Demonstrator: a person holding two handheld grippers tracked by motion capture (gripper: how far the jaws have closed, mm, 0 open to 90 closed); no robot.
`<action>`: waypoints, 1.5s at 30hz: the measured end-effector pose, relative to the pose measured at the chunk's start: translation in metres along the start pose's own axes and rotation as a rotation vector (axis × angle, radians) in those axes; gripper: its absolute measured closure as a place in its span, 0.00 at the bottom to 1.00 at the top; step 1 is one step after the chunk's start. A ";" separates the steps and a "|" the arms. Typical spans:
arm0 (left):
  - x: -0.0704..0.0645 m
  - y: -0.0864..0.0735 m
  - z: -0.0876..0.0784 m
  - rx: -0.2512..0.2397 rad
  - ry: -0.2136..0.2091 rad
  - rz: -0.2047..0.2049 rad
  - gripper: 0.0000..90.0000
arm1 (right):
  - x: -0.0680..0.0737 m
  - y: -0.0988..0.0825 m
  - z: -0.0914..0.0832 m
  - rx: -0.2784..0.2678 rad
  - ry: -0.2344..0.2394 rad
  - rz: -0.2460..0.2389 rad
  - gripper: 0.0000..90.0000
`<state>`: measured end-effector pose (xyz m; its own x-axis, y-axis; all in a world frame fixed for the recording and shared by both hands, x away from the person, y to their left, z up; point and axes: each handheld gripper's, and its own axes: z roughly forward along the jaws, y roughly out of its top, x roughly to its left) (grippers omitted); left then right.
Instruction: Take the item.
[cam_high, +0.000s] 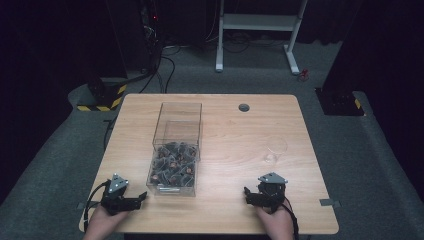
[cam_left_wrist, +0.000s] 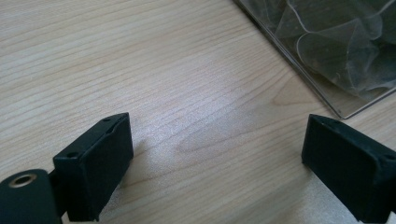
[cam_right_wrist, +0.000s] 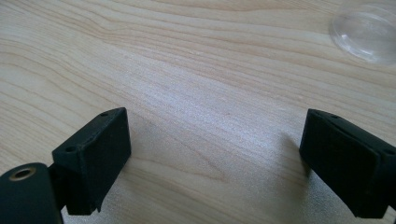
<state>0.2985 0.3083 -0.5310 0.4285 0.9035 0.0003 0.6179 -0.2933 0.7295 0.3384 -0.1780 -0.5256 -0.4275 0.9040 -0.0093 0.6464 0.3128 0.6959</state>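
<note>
I see my two hands at the near edge of the table. My left hand holds the left gripper. It sits low over the wood at the near left corner, and its jaws point to the right, toward the box. In the left gripper view the two black jaws stand wide apart with only bare wood between them. They hold nothing. The near corner of the box shows just past the right jaw, close to it but not touching.

My right hand holds the right gripper near the right corner. Its jaws point to the left. In the right gripper view these jaws are wide apart too, with bare wood between them, and they hold nothing. The round clear base of the glass shows at the top right of that view, well past the jaws.

A bit farther in, between the two grippers but nearer the left one, stands the clear box. Its near half is full of small bags with dark stuff inside. Its far half looks empty.

To the right of the box stands a clear glass, just beyond the right gripper.

Farther back there is a small grey hole in the table near the far edge.
</note>
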 end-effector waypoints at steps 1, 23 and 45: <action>0.000 0.000 0.000 0.001 -0.001 0.001 0.10 | 0.000 0.000 0.000 0.000 0.000 0.000 0.10; 0.000 -0.001 -0.001 0.000 -0.002 0.003 0.11 | 0.000 0.001 0.001 0.000 0.007 -0.004 0.09; 0.000 -0.001 -0.001 -0.001 -0.001 0.001 0.11 | 0.003 0.002 -0.007 -0.052 0.063 -0.015 0.14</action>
<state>0.2972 0.3087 -0.5310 0.4302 0.9027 0.0003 0.6167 -0.2941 0.7302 0.3346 -0.1770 -0.5194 -0.4765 0.8789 0.0243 0.6066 0.3086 0.7327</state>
